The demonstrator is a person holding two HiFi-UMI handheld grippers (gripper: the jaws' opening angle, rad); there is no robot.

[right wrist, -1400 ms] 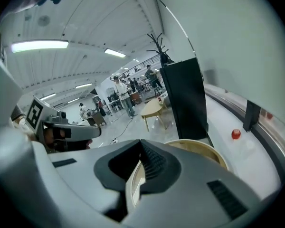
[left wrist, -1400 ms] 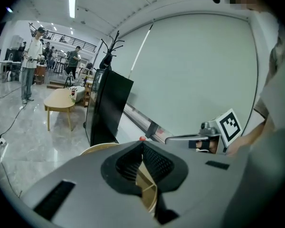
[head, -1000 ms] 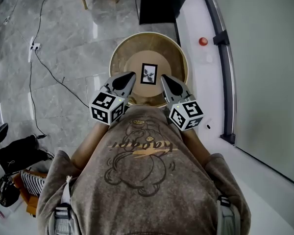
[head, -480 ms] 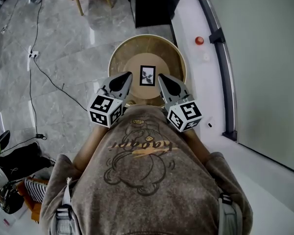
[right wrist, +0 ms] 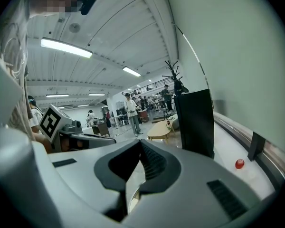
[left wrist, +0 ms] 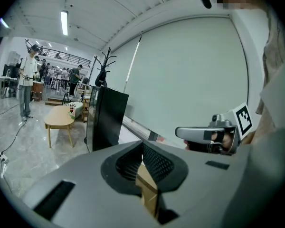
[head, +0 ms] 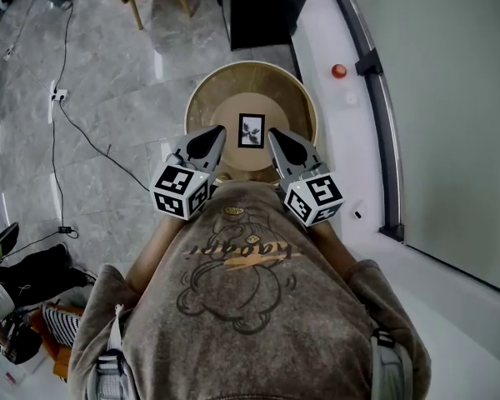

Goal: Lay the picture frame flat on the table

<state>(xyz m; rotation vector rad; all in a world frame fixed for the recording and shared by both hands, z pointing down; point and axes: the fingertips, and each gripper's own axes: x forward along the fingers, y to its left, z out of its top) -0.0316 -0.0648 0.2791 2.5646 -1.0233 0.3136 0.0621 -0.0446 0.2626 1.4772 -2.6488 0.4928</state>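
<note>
1. Picture frame (head: 251,130), a small black-edged rectangle with a white mat, sits at the middle of the round wooden table (head: 207,98). From above I cannot tell whether it stands tilted or already lies flat.
2. Left tongs (head: 222,129) and right tongs (head: 271,133) are both closed and empty. Their tips flank the frame without touching it, probably poised to work it from both sides.

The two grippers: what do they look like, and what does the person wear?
The left gripper and right gripper are grey tapered shells with black ribbed jaws; each carries a white cube with black square markers. The person wears a brown-grey sweatshirt with a bear print.
</note>
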